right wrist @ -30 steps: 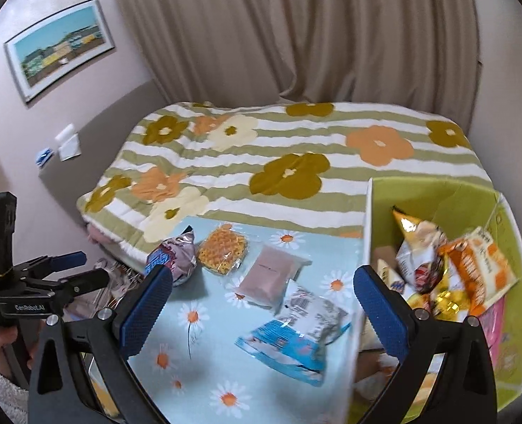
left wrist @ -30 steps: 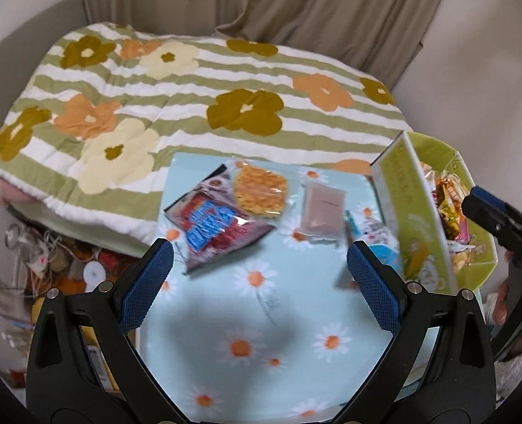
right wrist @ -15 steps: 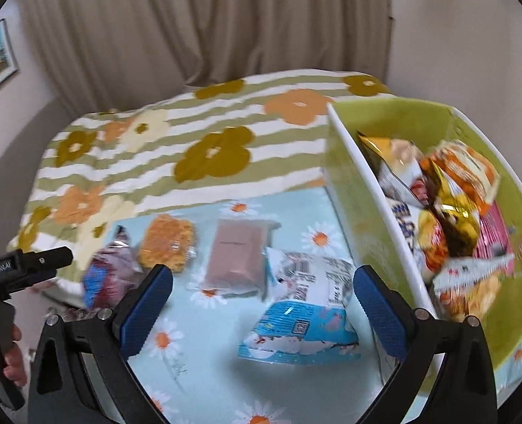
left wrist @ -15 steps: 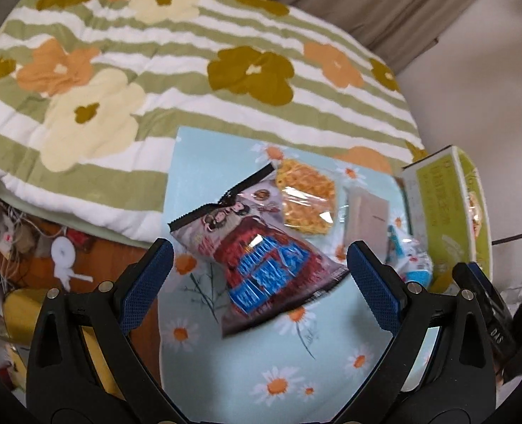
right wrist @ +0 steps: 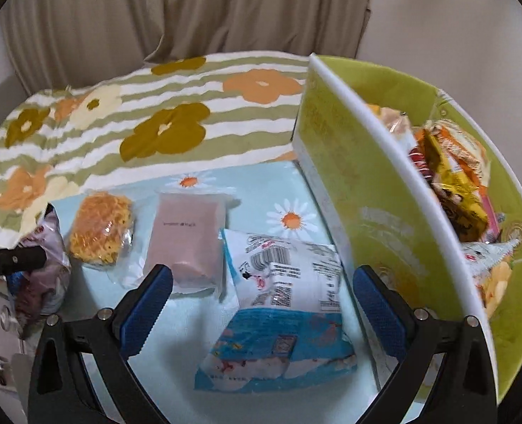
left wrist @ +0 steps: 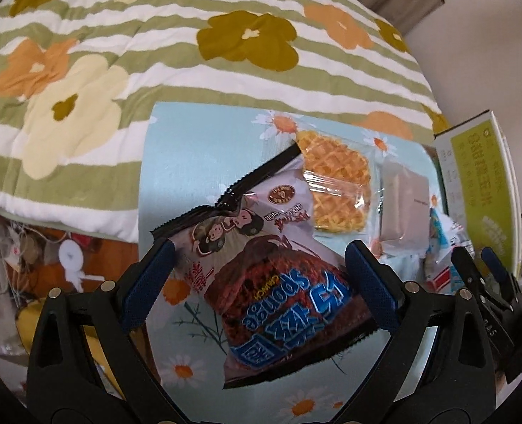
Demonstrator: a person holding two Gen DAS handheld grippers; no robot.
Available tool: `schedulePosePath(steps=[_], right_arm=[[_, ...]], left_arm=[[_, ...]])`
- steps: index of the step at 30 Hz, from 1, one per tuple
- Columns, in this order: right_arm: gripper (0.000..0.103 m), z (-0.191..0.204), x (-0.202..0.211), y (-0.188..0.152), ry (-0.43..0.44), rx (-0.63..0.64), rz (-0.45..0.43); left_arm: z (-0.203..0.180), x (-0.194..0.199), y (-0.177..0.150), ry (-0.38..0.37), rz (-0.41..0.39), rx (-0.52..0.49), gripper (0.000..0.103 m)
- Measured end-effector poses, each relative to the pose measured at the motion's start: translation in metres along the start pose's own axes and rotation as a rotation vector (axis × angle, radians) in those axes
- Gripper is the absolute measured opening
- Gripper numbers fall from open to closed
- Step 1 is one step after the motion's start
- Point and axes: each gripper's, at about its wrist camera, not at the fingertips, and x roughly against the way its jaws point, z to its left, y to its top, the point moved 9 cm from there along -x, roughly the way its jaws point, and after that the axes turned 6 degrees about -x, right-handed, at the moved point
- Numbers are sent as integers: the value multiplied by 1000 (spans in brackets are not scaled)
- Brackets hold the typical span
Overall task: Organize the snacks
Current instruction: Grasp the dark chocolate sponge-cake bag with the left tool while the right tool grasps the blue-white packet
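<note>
Left wrist view: left gripper [left wrist: 261, 275] spread wide above red-and-blue snack bag [left wrist: 278, 282], pads clear of it. Bag lies on daisy-print worktop [left wrist: 197, 162]; waffle pack [left wrist: 335, 187] just beyond.

Right wrist view: right gripper [right wrist: 261, 300] spread wide over blue-and-white snack bag [right wrist: 282, 311], not touching. Pink pack [right wrist: 190, 233] beside it. Green box [right wrist: 384, 212] at right holds snacks.
</note>
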Motion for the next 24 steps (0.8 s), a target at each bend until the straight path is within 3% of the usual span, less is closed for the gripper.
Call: schedulePosePath(steps=[11,18,24], right_arm=[[95,-9,-26,-21,-105,59,68],[89,-11,-32,-27,-112,78,76],[73,-17,-33,-25,-128,92,80]], left_arm=[[-15,-16,-15,59,30,-134,96],[-22,-21,-29,84,37,-195,96],[-20,-21,-33,58,48,-184,95]])
